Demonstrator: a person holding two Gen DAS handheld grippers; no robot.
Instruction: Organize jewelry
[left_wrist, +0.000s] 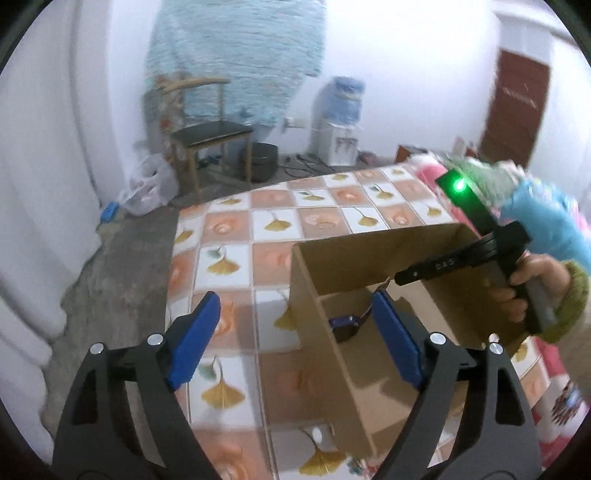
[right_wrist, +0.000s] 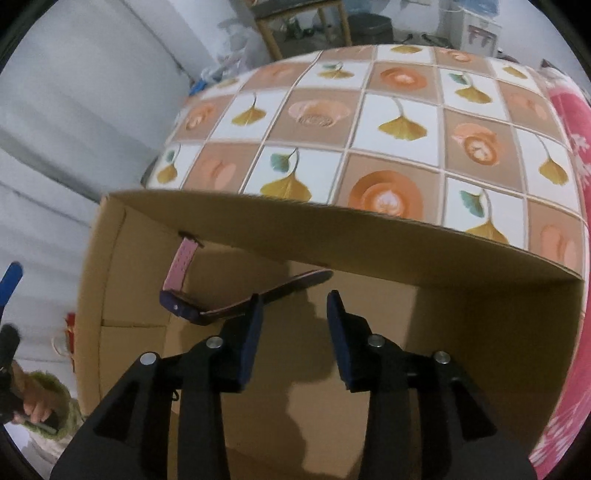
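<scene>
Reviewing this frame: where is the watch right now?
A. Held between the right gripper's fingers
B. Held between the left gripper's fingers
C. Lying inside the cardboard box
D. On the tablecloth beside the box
C. The watch lies on the floor of the cardboard box, one strap propped against the wall, while the right gripper is open just beside it and the left gripper is open too, both empty.

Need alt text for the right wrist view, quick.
The open right gripper hangs empty inside a cardboard box, just right of a watch with a pink strap lying on the box floor. Beyond is the leaf-patterned tablecloth.
</scene>
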